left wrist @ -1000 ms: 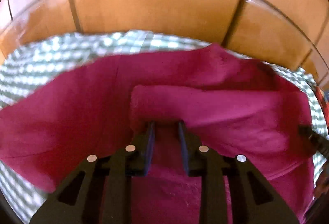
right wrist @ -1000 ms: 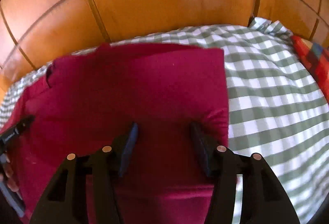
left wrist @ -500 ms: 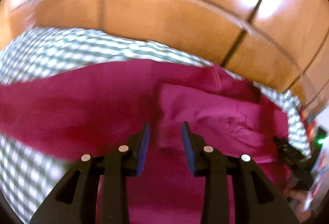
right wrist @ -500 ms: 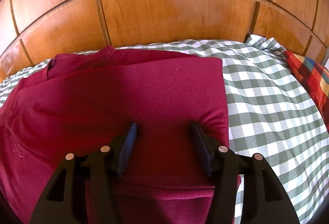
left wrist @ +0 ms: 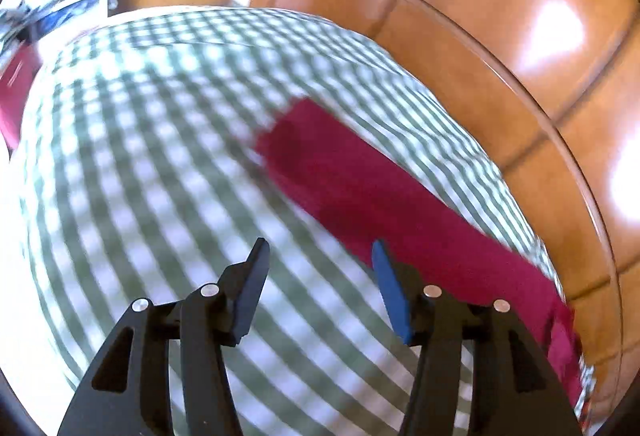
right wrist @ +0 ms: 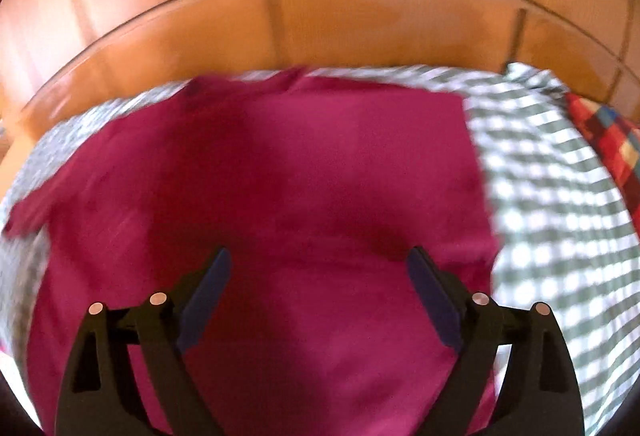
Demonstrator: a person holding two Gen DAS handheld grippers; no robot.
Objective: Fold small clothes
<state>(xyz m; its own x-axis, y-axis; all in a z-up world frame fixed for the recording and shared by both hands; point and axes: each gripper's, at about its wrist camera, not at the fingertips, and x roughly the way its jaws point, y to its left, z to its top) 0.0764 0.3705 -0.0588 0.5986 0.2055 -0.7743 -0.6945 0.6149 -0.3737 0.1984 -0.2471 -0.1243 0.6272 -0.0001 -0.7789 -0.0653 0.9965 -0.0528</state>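
So both views are pretty motion-blurred, but the basics read fine. The left gripper (left wrist: 318, 250) hangs over bare green-and-white checked bedsheet (left wrist: 132, 164), its jaws partway apart and opening, with nothing between them. From that camera the magenta garment (left wrist: 360, 176) is a long strip running diagonally off to the right of the gripper, along the sheet close to the glossy wooden headboard (left wrist: 500, 48). The right-side finger with the blue pad (left wrist: 390, 292) sits just at the garment's edge in the picture, but I can't tell if it actually touches the cloth.

The right gripper (right wrist: 318, 256) is over the same garment (right wrist: 280, 176), which fills most of that view, lying spread on the checked sheet (right wrist: 552, 196) with a fairly straight edge on its right side. Its jaws are spread wide and opening; the cloth lies below the gap and the pads aren't pressing on it as far as I can see. A flap of the garment sticks out at the far left. Behind it all is the wooden headboard (right wrist: 320, 16), and a red patchwork-looking cloth (right wrist: 608, 140) pokes in at the right edge, beside the sheet.
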